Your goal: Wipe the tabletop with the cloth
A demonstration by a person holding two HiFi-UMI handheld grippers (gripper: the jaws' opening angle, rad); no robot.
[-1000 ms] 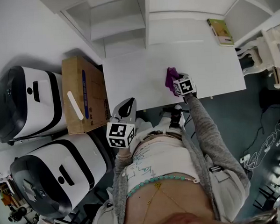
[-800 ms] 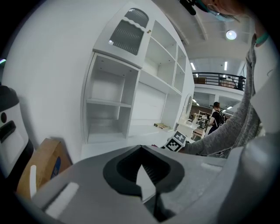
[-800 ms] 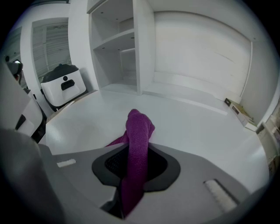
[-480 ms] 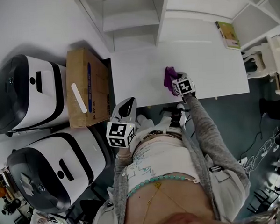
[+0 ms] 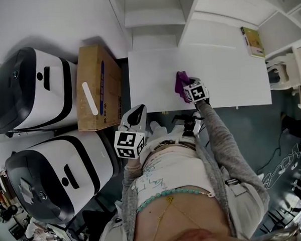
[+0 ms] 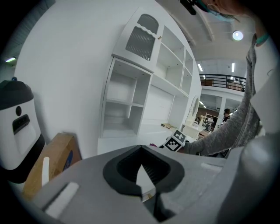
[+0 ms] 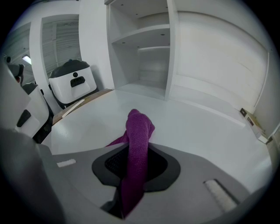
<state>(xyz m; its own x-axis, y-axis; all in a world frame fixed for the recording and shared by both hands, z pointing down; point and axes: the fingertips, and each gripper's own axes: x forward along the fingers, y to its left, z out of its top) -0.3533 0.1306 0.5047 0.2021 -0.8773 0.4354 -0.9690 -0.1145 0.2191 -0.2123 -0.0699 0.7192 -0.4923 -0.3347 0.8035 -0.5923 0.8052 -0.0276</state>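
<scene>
A purple cloth [image 5: 180, 83] lies bunched on the white tabletop [image 5: 228, 73] near its front edge. My right gripper [image 5: 185, 88] is shut on the cloth, which stands up between the jaws in the right gripper view as a purple fold [image 7: 138, 131] with the table [image 7: 205, 131] beyond. My left gripper [image 5: 136, 113] is held close to the body, off the table at its front left corner. Its jaws [image 6: 142, 175] meet with nothing between them.
A cardboard box [image 5: 99, 95] with a white strip on it stands against the table's left side. Two white-and-black machines [image 5: 33, 88] [image 5: 58, 183] sit further left. White shelving [image 5: 155, 16] backs the table. A book [image 5: 253, 41] lies at the far right corner.
The head view has swung, so the table sits further right in the picture. The right gripper and cloth have slid a little toward the table's left side. The left gripper has not moved.
</scene>
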